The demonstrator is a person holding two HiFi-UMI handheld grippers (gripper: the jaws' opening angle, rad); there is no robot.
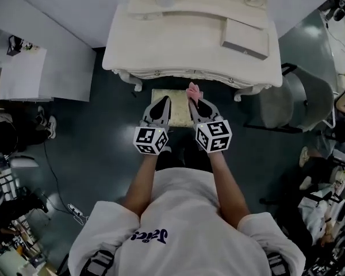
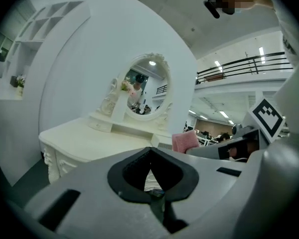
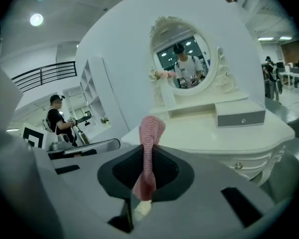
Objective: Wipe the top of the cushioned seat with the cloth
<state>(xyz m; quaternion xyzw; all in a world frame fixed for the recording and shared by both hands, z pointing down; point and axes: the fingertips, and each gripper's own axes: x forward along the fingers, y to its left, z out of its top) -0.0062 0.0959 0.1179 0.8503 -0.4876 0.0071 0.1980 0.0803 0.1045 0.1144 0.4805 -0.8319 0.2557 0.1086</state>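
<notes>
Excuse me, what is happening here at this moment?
A person stands before a white dressing table, a gripper in each hand. The right gripper is shut on a pink cloth, held over the cushioned seat by the table. The left gripper is shut and empty beside it. Wiping has not begun, it seems.

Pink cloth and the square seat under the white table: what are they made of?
The pink knitted cloth looks like soft yarn or terry with a matte finish: small looped stitches show in the right gripper view. The pale cream square cushioned seat looks like padded woven fabric, matte with a faint pattern, but in the head view it is too small to be sure.
</notes>
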